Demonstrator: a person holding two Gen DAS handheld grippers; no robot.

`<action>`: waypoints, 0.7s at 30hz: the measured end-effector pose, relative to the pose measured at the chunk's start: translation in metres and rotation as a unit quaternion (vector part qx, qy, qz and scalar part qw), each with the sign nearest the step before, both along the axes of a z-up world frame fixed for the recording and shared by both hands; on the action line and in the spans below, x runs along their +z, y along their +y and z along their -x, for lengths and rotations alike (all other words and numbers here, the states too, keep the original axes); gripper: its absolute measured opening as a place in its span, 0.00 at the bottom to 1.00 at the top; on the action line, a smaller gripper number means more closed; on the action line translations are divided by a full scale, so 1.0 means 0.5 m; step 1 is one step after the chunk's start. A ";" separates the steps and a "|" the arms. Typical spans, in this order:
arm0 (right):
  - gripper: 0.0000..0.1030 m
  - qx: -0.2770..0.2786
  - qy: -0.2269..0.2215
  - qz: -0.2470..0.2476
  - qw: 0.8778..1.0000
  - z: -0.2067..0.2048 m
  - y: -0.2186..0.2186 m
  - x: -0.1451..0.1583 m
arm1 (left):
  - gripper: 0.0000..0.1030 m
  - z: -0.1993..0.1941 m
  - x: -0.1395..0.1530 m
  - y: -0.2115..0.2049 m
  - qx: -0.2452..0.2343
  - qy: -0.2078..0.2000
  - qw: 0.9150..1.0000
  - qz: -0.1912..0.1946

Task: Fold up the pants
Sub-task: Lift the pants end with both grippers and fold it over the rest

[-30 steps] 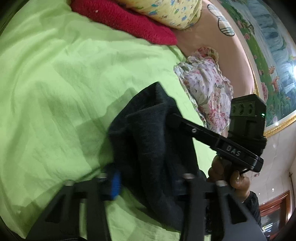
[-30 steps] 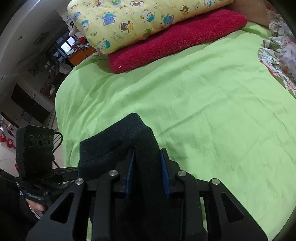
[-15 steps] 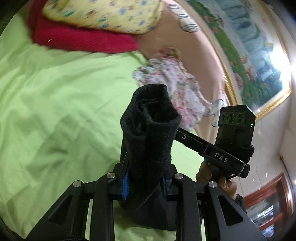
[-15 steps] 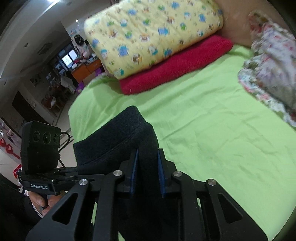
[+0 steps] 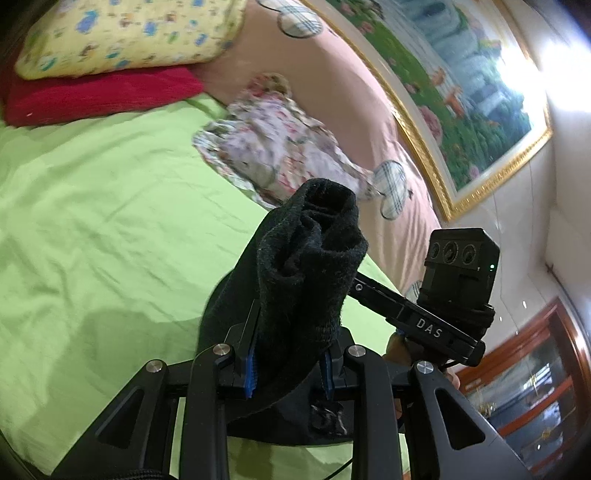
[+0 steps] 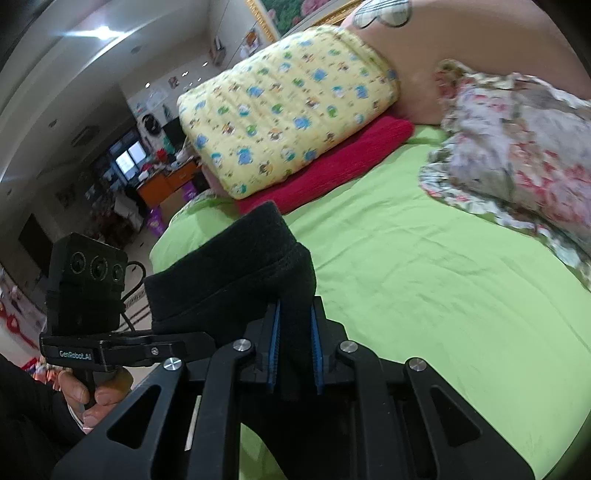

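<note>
Left wrist view. "DAS" legible in white on the bar of the right gripper (image 5: 354, 286), seen at 3 o'clock with its three-lens camera block on top. Versus half a second ago: pillow, red blanket and wall painting shifted lower in frame; black bundle standing taller and nearer centre. Left gripper (image 5: 290, 360) clenched on the black pants (image 5: 310, 266): blue pads narrowly apart, pressed against the cloth on both sides. Bunched dark fabric rising toward 12 o'clock, rest hanging toward 6, lifted off the green sheet (image 5: 96, 229). Floral cloth (image 5: 273, 155) at 12, yellow pillow (image 5: 125, 33) over red blanket (image 5: 92, 96) at 10–11, gold-framed painting (image 5: 454, 92) at 2.

Right wrist view. "GenRobot.AI" legible on the left gripper (image 6: 192, 341) at 9 o'clock, hand (image 6: 92, 395) on its handle below. Versus earlier: pillow and blanket slid toward 12, more room interior at 10. Right gripper (image 6: 295, 352) clenched on the pants (image 6: 236, 273): narrow gap between blue pads, filled by a fold. Cloth stretched toward 9, held above the sheet (image 6: 424, 295). Floral cloth (image 6: 517, 155) at 2, pillow (image 6: 288, 118) and blanket (image 6: 332, 170) at 12.
</note>
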State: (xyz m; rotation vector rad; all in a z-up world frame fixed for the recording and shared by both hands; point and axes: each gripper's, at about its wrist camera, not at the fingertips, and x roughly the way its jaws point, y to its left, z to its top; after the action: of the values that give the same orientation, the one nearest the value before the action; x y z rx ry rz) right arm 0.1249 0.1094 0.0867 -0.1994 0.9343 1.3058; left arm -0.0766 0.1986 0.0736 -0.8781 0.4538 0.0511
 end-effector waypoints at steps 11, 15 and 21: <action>0.15 -0.082 0.017 -0.054 0.995 -0.012 -0.161 0.011 | 0.24 -0.069 0.032 -0.148 -0.072 0.003 0.997 -0.031; 0.15 -0.110 0.029 -0.073 0.991 -0.016 -0.223 0.004 | 0.24 -0.093 0.036 -0.190 -0.099 0.009 0.994 -0.034; 0.15 -0.147 0.037 -0.093 0.984 -0.021 -0.314 -0.001 | 0.24 -0.132 0.044 -0.262 -0.142 0.017 0.989 -0.046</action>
State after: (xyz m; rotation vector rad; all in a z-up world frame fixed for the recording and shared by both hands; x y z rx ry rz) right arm 0.1354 -0.0477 0.0863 0.1295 0.8615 1.1224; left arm -0.0109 0.0675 0.0959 -0.7158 0.6004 -0.1737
